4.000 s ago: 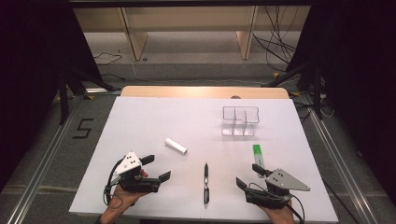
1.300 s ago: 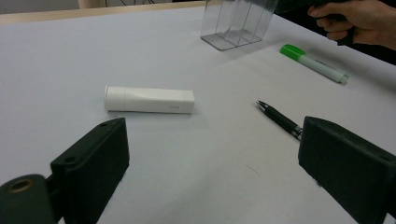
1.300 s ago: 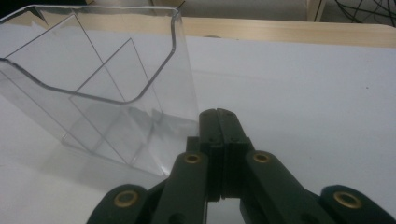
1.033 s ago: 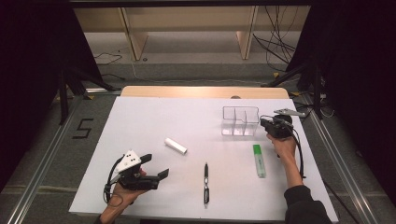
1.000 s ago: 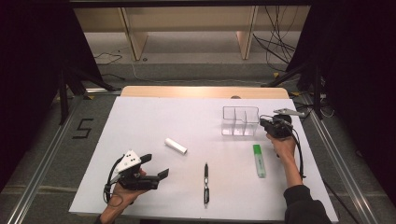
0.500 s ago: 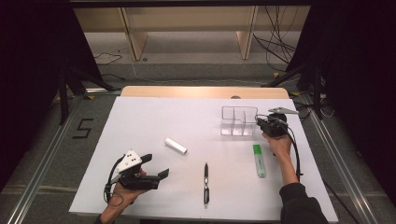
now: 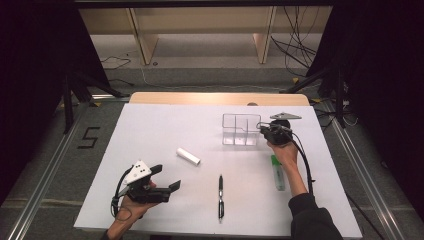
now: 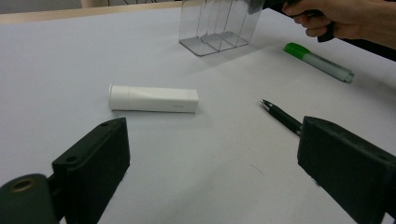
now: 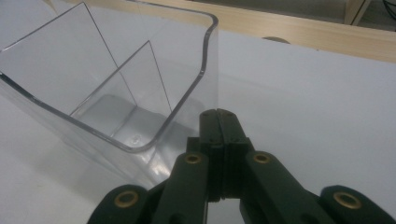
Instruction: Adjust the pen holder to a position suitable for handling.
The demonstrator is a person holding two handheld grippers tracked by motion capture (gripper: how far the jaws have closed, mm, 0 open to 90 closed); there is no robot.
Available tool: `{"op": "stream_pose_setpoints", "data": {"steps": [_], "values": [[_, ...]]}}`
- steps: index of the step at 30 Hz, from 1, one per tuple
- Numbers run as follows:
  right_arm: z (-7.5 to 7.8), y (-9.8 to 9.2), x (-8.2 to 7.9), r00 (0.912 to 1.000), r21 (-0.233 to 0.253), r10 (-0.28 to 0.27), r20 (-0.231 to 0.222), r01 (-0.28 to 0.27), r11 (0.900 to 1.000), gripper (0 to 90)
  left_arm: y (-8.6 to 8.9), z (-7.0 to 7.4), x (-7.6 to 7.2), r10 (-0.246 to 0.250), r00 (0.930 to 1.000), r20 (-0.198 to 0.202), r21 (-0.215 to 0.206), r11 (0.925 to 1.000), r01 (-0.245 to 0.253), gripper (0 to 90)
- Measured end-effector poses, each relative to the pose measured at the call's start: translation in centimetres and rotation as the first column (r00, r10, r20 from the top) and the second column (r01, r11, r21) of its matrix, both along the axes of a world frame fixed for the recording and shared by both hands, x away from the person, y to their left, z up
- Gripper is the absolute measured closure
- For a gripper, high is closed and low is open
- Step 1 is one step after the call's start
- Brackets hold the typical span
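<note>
I am watching the right gripper [image 7: 264, 129] hanging at the right end wall of the clear organizer [image 7: 241, 129], its jaws pressed flat together with nothing between them; in the right gripper view the closed tips are sitting just beside the organizer's rounded corner [image 9: 140, 116], and I cannot tell whether they are touching the plastic. The organizer is standing upright toward the far right of the white table [image 7: 150, 130], its thin dividers splitting it into compartments that are looking empty. Behind the right hand [image 7: 282, 152], between it and the near edge, a green highlighter [image 7: 276, 171] is lying along the forearm's line. A black pen [image 7: 220, 196] is lying near the middle front, pointing away from me, and a white capped tube [image 7: 188, 156] is lying at a slant to its left, well apart from the organizer. My left gripper [image 7: 167, 177] is resting low at the near left in the left hand [image 7: 131, 204], jaws spread wide and holding nothing. In the left gripper view, the tube [image 8: 153, 98] is lying crosswise just ahead of the gap, with the pen tip [image 8: 280, 116] ahead of the right-hand jaw.
</note>
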State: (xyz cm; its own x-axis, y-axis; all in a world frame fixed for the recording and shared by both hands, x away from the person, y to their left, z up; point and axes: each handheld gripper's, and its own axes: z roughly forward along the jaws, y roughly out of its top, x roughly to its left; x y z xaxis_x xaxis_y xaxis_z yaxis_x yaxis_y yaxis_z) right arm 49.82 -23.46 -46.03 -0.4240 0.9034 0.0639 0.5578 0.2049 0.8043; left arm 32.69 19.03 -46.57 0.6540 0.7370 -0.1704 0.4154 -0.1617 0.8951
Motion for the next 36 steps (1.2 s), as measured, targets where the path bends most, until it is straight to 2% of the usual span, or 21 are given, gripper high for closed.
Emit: {"op": "stream_pose_setpoints", "data": {"steps": [14,22,36], "values": [[0.2,2.5,-0.1,0.9986,-0.018,0.053,-0.002,-0.053,0.998,90.0,0.0,0.0,0.0,0.001,1.0,-0.004,-0.002,1.0,-0.001,9.0],[0.4,3.9,0.3,0.9977,-0.033,0.068,-0.004,-0.068,0.997,90.0,0.0,0.0,0.0,0.002,1.0,-0.004,-0.006,1.0,-0.002,9.0],[0.5,5.9,0.8,0.9961,-0.03,0.088,-0.007,-0.089,0.996,90.0,0.1,0.0,0.0,0.002,1.0,-0.005,-0.005,1.0,-0.002,9.0]]}}
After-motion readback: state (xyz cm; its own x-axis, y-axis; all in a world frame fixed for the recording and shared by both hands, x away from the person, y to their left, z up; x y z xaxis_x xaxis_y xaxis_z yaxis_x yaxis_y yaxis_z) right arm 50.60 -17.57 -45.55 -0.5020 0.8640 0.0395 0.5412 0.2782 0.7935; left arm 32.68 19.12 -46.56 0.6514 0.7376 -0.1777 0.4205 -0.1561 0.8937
